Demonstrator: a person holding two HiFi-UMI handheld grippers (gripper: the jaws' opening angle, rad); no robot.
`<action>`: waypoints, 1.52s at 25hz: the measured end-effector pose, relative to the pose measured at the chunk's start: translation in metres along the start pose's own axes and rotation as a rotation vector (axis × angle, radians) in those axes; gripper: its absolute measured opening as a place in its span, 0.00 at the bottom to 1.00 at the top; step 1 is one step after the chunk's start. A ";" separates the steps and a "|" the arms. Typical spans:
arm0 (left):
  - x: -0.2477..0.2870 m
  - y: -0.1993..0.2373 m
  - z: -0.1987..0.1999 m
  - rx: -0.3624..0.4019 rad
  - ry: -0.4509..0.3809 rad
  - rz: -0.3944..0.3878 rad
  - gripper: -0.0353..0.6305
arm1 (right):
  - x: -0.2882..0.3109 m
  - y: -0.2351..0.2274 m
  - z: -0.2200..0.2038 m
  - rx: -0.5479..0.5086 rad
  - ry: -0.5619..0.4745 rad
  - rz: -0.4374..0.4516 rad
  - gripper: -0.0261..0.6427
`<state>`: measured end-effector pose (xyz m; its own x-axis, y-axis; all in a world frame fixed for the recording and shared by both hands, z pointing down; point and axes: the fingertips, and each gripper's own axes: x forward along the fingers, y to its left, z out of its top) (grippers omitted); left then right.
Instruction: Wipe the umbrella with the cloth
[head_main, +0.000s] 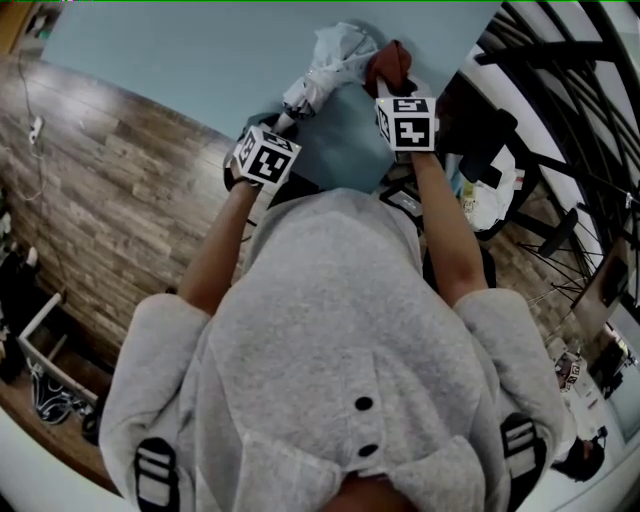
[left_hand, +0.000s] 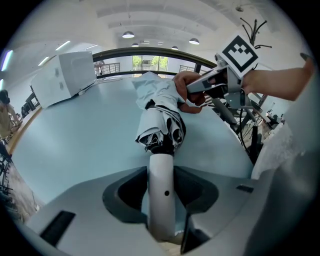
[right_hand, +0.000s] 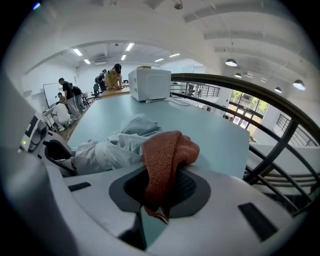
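Left gripper (left_hand: 162, 186) first: its jaws are clamped on the smooth white cylindrical handle (left_hand: 161, 167) of the folded pale-grey fabric umbrella (left_hand: 159, 107). From there the bundled canopy runs out toward 12 o'clock across the pale blue bench (left_hand: 70, 135).

Over to the right gripper (right_hand: 159, 192), which is pinched tight on a rust-red knitted cloth (right_hand: 169, 150). The cloth humps up out of the jaws and drapes forward at 12 o'clock. It is touching the crumpled canopy, which spreads away toward 10 o'clock in the right gripper view.

From the head camera, both grippers meet just ahead of the person. The left gripper is at 11 o'clock, the right at 1 o'clock, and the umbrella is angled between them.

By my read the wipe is under way. The handle looks stiff and a bit slick, and it is the sensible place to hold. The canopy is light, soft and loose-folded, so it will likely bunch and slide under the cloth unless that handle hold stays firm. The cloth is limp, so it should mould to the folds.
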<state>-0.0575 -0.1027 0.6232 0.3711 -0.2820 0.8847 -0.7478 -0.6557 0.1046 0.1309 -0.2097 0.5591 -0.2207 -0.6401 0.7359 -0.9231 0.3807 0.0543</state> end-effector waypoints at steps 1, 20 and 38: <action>0.000 0.000 0.000 -0.002 0.004 -0.002 0.31 | 0.003 0.000 0.000 0.006 0.001 0.006 0.16; -0.003 -0.001 0.002 0.025 0.020 -0.004 0.31 | 0.010 0.042 -0.018 -0.032 0.047 0.095 0.16; -0.001 -0.003 0.003 0.023 0.025 0.006 0.31 | 0.008 0.072 -0.024 -0.033 0.073 0.171 0.16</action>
<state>-0.0541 -0.1030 0.6209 0.3525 -0.2686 0.8964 -0.7370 -0.6700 0.0891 0.0697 -0.1716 0.5853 -0.3489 -0.5150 0.7830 -0.8630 0.5023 -0.0541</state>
